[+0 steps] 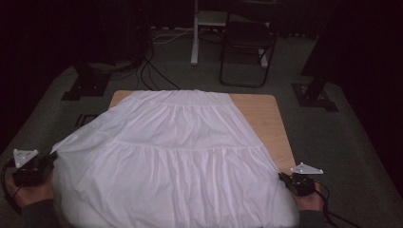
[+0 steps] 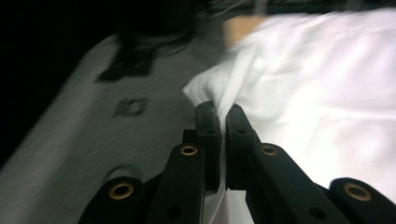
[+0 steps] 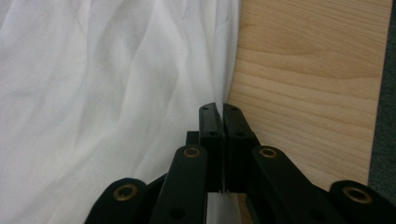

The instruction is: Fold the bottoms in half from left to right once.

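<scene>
You are pinching the white skirt [image 1: 171, 156], spread across the wooden table [image 1: 266, 118], at its hem corners, left gripper [image 2: 220, 114] at eight o'clock and right gripper [image 3: 219, 112] at four o'clock both clamping fully onto thin, light, limp cloth that will likely sag and slip.

Dim high view; left gripper view motion-blurred, cloth overexposed.

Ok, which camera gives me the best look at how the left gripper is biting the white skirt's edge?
The left gripper view: the left gripper has its jaws shut on a bunched edge of the white skirt. The high view shows the gripper small and dim at the skirt's corner. The right gripper view shows other skirt cloth.
</scene>
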### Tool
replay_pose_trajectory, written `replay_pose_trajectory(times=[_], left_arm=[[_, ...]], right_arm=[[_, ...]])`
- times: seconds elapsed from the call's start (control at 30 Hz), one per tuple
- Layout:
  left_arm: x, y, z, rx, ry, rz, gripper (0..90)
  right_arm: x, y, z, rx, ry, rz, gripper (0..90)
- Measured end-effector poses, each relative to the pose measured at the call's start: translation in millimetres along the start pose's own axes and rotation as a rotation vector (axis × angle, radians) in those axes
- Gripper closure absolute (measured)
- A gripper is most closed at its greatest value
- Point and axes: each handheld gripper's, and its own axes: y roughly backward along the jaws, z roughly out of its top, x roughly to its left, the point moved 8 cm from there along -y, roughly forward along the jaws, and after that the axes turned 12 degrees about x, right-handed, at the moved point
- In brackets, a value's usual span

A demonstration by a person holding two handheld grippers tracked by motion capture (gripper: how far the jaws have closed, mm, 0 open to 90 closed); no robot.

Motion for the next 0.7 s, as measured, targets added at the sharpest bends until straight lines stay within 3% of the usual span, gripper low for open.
replay_pose_trajectory(times=[0.1, 0.13, 0.17, 0.23, 0.27, 0.37, 0.4, 0.43, 0.47, 0.6, 0.63, 0.7], left_arm=[[-37.4, 15.4, 13.2, -0.051, -0.072, -0.090, 87.1], [-64.8, 25.1, 21.9, -0.080, -0.130, -0.142, 87.1], [-64.8, 25.1, 21.9, -0.080, -0.130, -0.142, 87.1], [-92.1, 30.9, 28.6, -0.091, -0.177, -0.197, 87.1], [-113.3, 34.2, 32.9, -0.096, -0.221, -0.250, 87.1], [-165.0, 38.2, 43.3, -0.102, -0.328, -0.346, 87.0], [-186.7, 38.5, 47.1, -0.104, -0.367, -0.388, 87.0], [-217.4, 36.7, 51.4, -0.101, -0.405, -0.464, 87.0], [-217.4, 36.7, 51.4, -0.101, -0.405, -0.464, 87.0], [-292.3, 19.3, 53.2, -0.047, -0.495, -0.600, 86.9], [-301.7, 17.5, 52.7, -0.041, -0.503, -0.617, 87.0], [-345.7, 13.7, 47.8, -0.022, -0.553, -0.695, 86.9]], right_arm=[[2.4, -0.3, 0.5, 0.002, 0.008, 0.004, 87.7], [2.9, -0.6, 0.9, 0.001, 0.012, 0.008, 87.4], [2.9, -0.6, 0.9, 0.001, 0.012, 0.008, 87.4], [2.9, -0.6, 0.8, -0.002, 0.010, 0.012, 87.4], [2.8, -0.6, 0.8, -0.004, 0.008, 0.013, 87.4], [2.7, -0.6, 0.6, -0.006, 0.006, 0.015, 87.3], [2.7, -0.7, 0.7, -0.007, 0.007, 0.014, 87.3], [2.6, -0.7, 0.6, -0.007, 0.007, 0.015, 87.3], [2.6, -0.7, 0.6, -0.007, 0.007, 0.015, 87.3], [2.5, -0.7, 0.4, -0.010, 0.003, 0.020, 87.2], [2.5, -0.8, 0.4, -0.011, 0.002, 0.022, 87.2], [2.5, -0.8, 0.4, -0.012, 0.002, 0.022, 87.2]])
